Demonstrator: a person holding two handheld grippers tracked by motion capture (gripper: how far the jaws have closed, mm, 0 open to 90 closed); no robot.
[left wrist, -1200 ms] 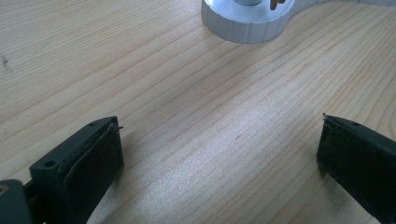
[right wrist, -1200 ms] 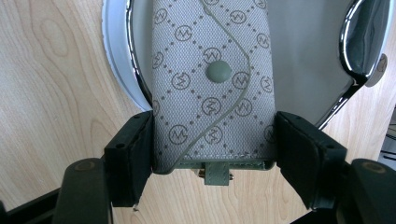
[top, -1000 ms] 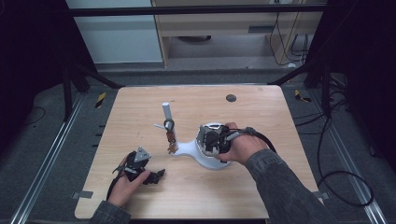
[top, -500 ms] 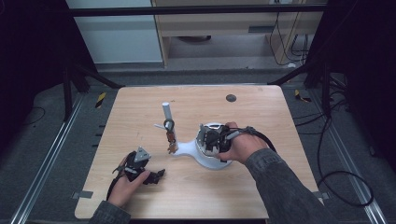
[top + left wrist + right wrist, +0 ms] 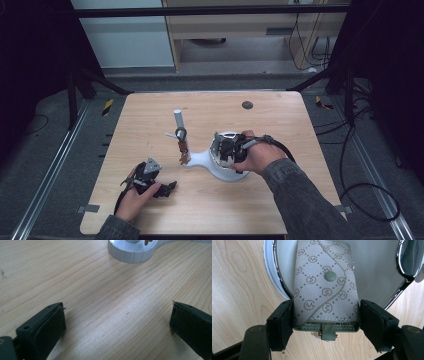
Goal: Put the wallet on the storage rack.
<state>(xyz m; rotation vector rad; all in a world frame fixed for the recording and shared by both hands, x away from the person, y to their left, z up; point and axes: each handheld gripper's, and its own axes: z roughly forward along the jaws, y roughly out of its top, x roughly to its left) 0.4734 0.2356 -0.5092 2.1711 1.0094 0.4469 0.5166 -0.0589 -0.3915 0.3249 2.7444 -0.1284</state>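
A grey monogram-patterned pouch with a snap button lies partly over a white dish with a chrome rim. My right gripper is shut on the pouch, one jaw against each long side near its lower end. From above, the right gripper sits over the dish right of the table's centre. My left gripper rests low on the wood near the front left. Its jaws stand wide open, and the left gripper has bare wood between them.
The dish joins a white base carrying an upright post with small brownish items hanging from it. A dark round spot marks the wooden table at the back. Dark floor, rails and cables surround the table.
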